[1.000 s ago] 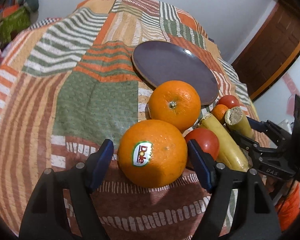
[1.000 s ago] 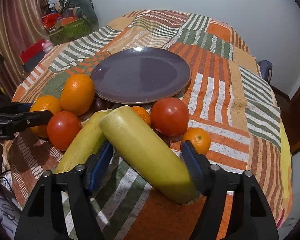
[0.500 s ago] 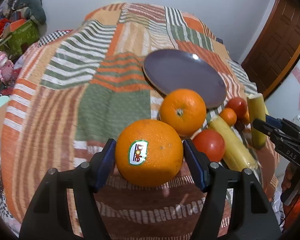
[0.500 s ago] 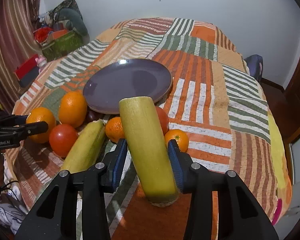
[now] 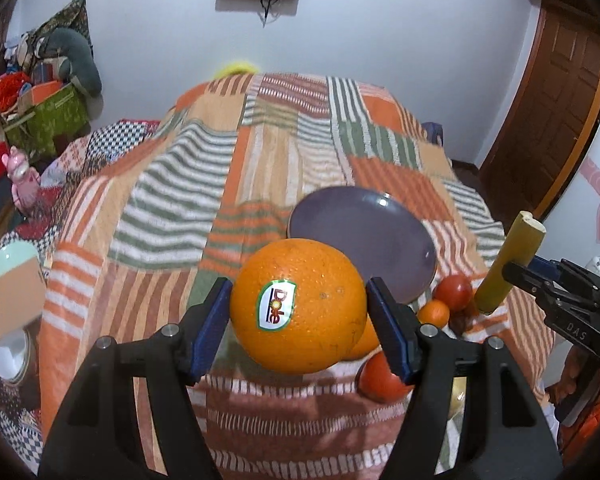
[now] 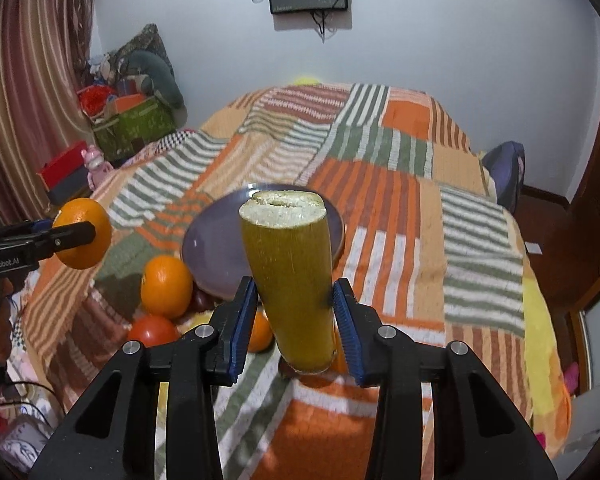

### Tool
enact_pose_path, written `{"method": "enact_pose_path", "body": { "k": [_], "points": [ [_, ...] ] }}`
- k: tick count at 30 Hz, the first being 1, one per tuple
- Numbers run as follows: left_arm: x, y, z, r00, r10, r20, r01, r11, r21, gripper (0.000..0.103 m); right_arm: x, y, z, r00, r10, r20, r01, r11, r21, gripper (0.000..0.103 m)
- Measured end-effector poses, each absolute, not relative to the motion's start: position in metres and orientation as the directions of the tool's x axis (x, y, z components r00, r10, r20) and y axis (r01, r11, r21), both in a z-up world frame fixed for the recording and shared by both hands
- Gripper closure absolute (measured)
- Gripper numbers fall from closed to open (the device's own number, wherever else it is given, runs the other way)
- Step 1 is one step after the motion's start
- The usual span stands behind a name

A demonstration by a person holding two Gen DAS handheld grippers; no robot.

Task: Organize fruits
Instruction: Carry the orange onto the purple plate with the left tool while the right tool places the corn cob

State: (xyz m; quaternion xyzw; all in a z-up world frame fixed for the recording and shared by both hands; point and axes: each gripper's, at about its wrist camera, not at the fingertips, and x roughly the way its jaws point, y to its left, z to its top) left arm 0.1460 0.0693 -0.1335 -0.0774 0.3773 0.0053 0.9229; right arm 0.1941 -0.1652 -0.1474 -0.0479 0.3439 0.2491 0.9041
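Observation:
My left gripper (image 5: 298, 316) is shut on a large orange with a Dole sticker (image 5: 300, 306) and holds it above the patchwork bedspread; it also shows in the right wrist view (image 6: 84, 234). My right gripper (image 6: 294, 316) is shut on a yellow-green stalk piece (image 6: 292, 280), held upright in the air; the stalk also shows in the left wrist view (image 5: 508, 264). An empty purple plate (image 5: 364, 232) lies just beyond both; it shows behind the stalk in the right wrist view (image 6: 216, 248).
On the bedspread near the plate lie a second orange (image 6: 166, 286), tomatoes (image 5: 382, 376) (image 5: 452, 292), a small orange (image 5: 434, 314) and another one (image 6: 260, 332). A green box (image 6: 136, 128) with clutter stands on the floor at the left. A brown door (image 5: 556, 100) is at the right.
Both grippers have lifted their fruit higher off the bedspread. The view has tilted up, and the stalk now stands upright.

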Motion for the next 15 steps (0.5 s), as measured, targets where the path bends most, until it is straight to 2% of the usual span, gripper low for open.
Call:
{"method": "enact_pose_path", "body": {
  "k": [8,15],
  "points": [
    [0.164,0.060,-0.112,0.752,-0.060,-0.656,-0.031,0.991,-0.127,0.035,0.206,-0.152,-0.130,0.672,0.445,-0.592,-0.508,0.858,0.069,0.067],
    [0.188,0.055,-0.105,0.764,-0.065,-0.642,-0.017,0.992,-0.121,0.035,0.218,-0.139,-0.131,0.668,0.466,-0.580,-0.529,0.846,0.069,0.067]
  ]
}}
